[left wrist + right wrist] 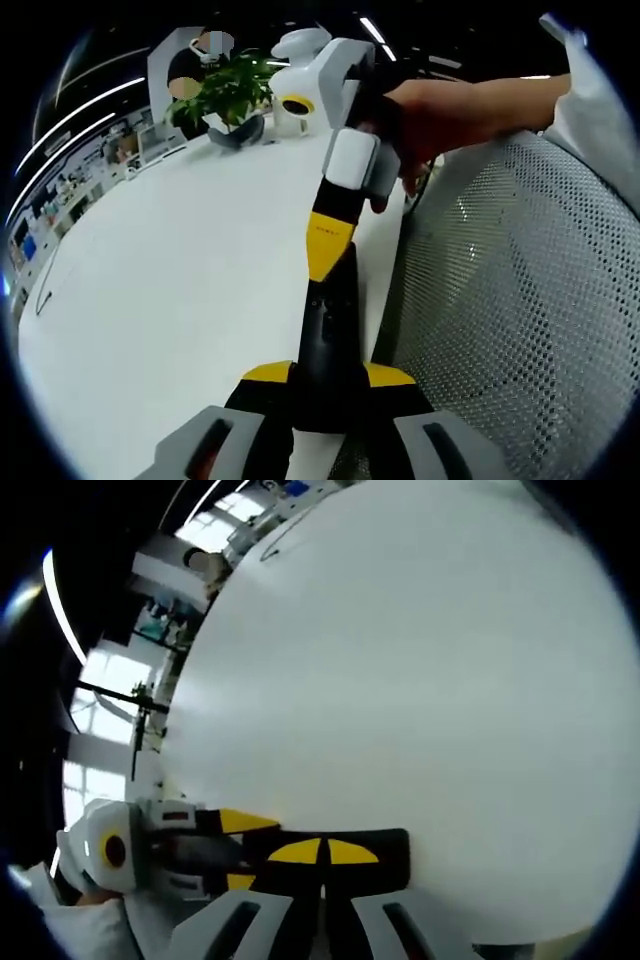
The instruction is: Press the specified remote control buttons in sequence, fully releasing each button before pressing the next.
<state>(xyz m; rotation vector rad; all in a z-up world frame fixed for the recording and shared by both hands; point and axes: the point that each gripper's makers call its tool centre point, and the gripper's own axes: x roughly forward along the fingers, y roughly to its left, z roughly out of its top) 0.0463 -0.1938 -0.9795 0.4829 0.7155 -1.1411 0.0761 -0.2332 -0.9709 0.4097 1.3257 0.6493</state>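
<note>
The black remote [325, 340] is pinched between the left hand-held gripper [325, 385] jaws above the white desk [170, 290]. The right hand-held gripper [322, 858] is pressed together, its tips touching the remote.

White table [170, 270] takes up most of the left gripper view; surface bare and glossy, its edge running along the right side. At its far end, a leafy green plant [225, 90] in a dark pot [238, 133]. Just right of the plant, a white rounded device [297, 100] with a yellow ring on its front. Grey mesh chair back [510, 300] beside the table edge, right. A thin dark cable [42, 290] lies on the table at far left. Right gripper view: same white tabletop [400, 680], bright windows [100, 680] and ceiling light strips [60, 610] beyond it.
</note>
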